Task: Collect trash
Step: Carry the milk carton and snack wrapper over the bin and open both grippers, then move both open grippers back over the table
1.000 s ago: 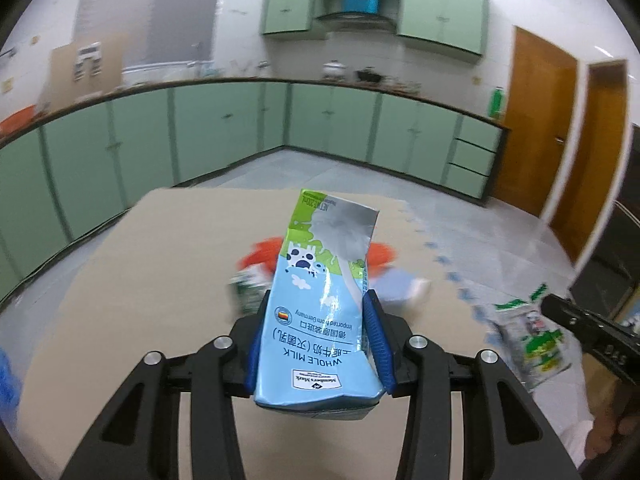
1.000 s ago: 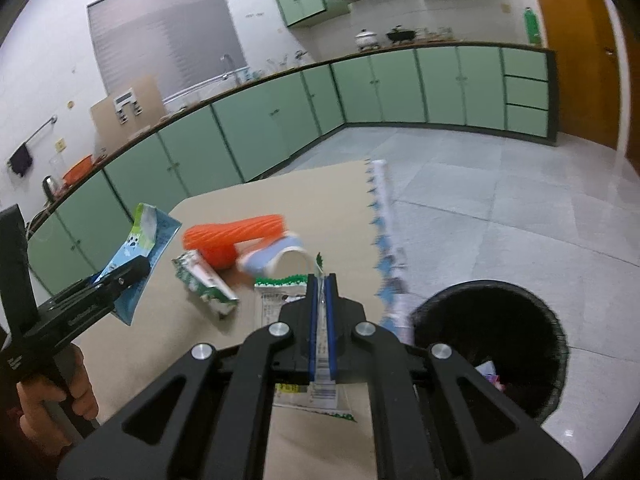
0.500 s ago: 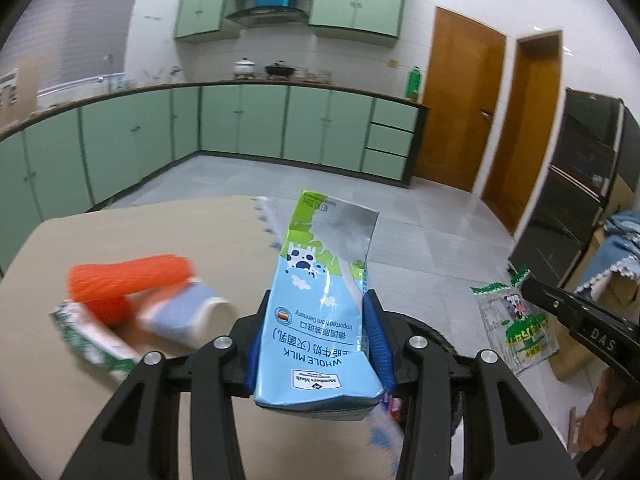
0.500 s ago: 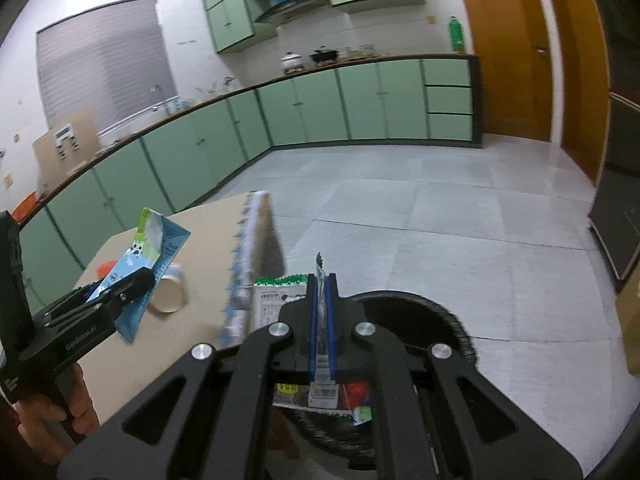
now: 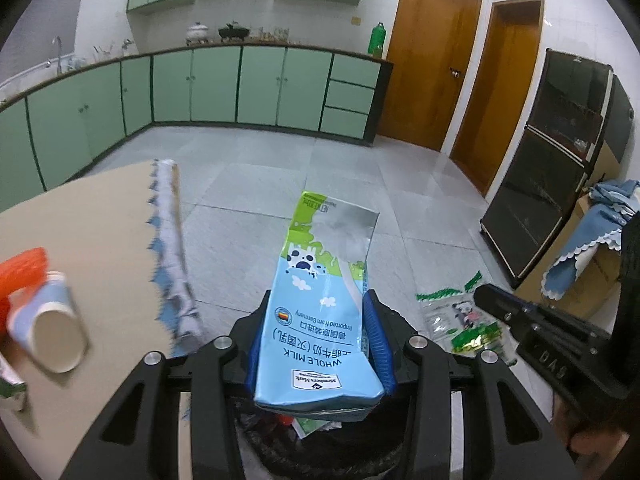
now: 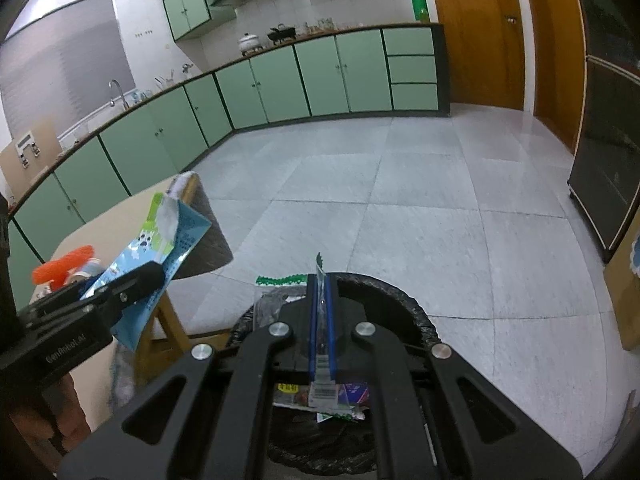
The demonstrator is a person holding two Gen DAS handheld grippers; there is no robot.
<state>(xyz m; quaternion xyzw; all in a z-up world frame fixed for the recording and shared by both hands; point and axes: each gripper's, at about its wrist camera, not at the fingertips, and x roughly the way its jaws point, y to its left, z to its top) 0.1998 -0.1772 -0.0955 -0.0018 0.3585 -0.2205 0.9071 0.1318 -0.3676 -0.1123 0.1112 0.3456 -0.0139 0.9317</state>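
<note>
My left gripper (image 5: 318,332) is shut on a blue and green whole-milk carton (image 5: 320,304), held over the black-lined trash bin (image 5: 320,436) below it. The carton also shows in the right wrist view (image 6: 160,252). My right gripper (image 6: 320,320) is shut on a thin clear snack wrapper with a green edge (image 6: 320,296), also above the bin (image 6: 404,312), which holds wrappers. The wrapper also shows in the left wrist view (image 5: 460,320).
A table with a tan mat (image 5: 80,248) is at the left, carrying an orange item (image 5: 20,272), a blue paper cup (image 5: 48,332) and a green-white packet (image 5: 12,388). Grey tiled floor (image 6: 440,200), green cabinets, wooden doors and a dark cabinet surround.
Both grippers have swung right from over the table to above the trash bin, each still holding its item. The table items have slid to the left edge of view.
</note>
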